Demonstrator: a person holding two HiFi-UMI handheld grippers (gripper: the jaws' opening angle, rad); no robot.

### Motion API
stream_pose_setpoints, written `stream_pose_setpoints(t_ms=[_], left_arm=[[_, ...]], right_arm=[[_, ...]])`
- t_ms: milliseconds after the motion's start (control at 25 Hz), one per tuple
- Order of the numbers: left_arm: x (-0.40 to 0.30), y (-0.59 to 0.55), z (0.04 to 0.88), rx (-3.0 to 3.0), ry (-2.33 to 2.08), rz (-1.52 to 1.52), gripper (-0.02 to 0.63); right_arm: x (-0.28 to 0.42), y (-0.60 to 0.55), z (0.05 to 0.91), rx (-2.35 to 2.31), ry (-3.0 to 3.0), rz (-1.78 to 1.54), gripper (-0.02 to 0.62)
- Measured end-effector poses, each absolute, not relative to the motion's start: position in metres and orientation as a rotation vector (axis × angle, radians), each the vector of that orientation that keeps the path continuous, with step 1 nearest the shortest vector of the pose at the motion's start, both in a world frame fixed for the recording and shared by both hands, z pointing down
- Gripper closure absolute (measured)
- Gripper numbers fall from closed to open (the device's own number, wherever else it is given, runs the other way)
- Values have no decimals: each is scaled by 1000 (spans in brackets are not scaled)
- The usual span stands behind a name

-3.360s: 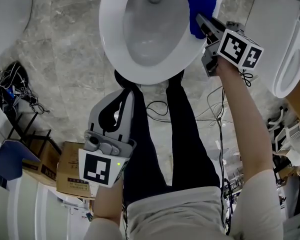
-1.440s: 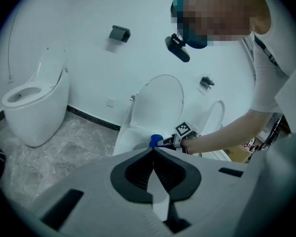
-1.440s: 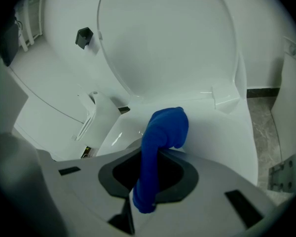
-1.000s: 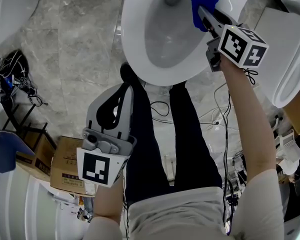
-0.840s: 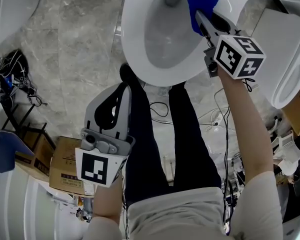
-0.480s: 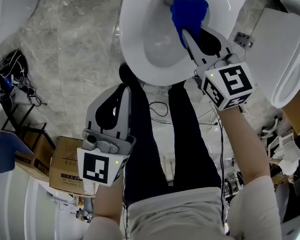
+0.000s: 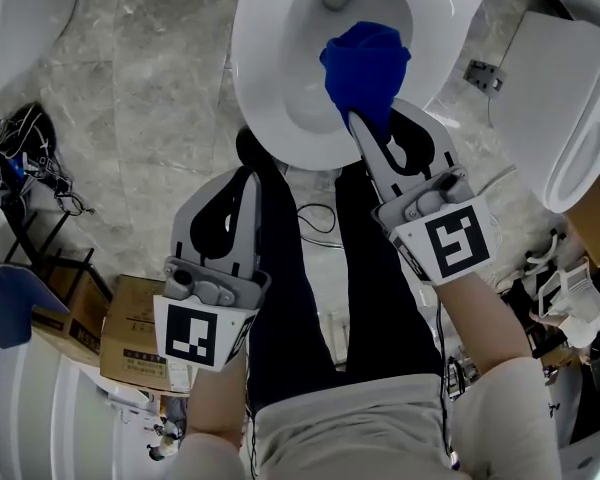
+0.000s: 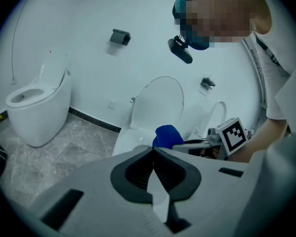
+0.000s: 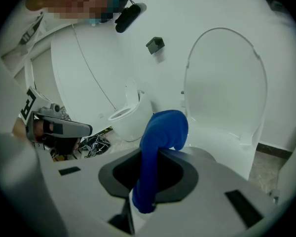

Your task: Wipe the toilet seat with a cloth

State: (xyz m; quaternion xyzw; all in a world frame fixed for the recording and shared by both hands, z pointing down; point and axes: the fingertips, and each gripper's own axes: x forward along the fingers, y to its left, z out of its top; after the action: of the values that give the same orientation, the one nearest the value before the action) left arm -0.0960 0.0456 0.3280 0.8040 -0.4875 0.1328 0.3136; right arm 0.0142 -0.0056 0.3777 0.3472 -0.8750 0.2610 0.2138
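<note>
The right hand-held gripper (image 7: 360,126) is clamped on a blue cloth (image 7: 365,60), held over the bowl near the front of the toilet seat (image 7: 265,88). The left hand-held gripper (image 7: 253,176), jaws together, hovers beside the person's leg (image 7: 290,298). Print on the cardboard box (image 7: 130,323) is too small to read.

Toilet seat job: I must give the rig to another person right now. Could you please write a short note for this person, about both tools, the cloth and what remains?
Right tool: shut on the blue cloth, which bunches out past its tips.
Left tool: shut, empty, held back beside the person's leg, apart from the toilet.
Toilet seat: lid is up. The cloth is over the bowl near the front rim; contact cannot be told.
Done: cloth gripped and at the toilet. How much is wiped does not show.
Left: probably press the cloth on the seat and wipe around the ring.
</note>
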Motion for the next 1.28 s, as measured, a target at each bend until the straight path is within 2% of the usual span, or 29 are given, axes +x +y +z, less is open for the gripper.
stream_pose_setpoints(t_ms=[400,720,880,1280], left_arm=[[-97,46,305,2148,-1314,339,601],[-90,76,247,2230,-1323,335,601],[-98,79,199,2285,-1351,328,601],[-93,83,17,2449,-1419,215,601]], right_arm=[[16,20,336,998,-2465,717,541],[33,54,283,1093,-2479,710,541],[26,49,221,1142,-2529,653,541],[22,72,39,1138,-2647,593,541]])
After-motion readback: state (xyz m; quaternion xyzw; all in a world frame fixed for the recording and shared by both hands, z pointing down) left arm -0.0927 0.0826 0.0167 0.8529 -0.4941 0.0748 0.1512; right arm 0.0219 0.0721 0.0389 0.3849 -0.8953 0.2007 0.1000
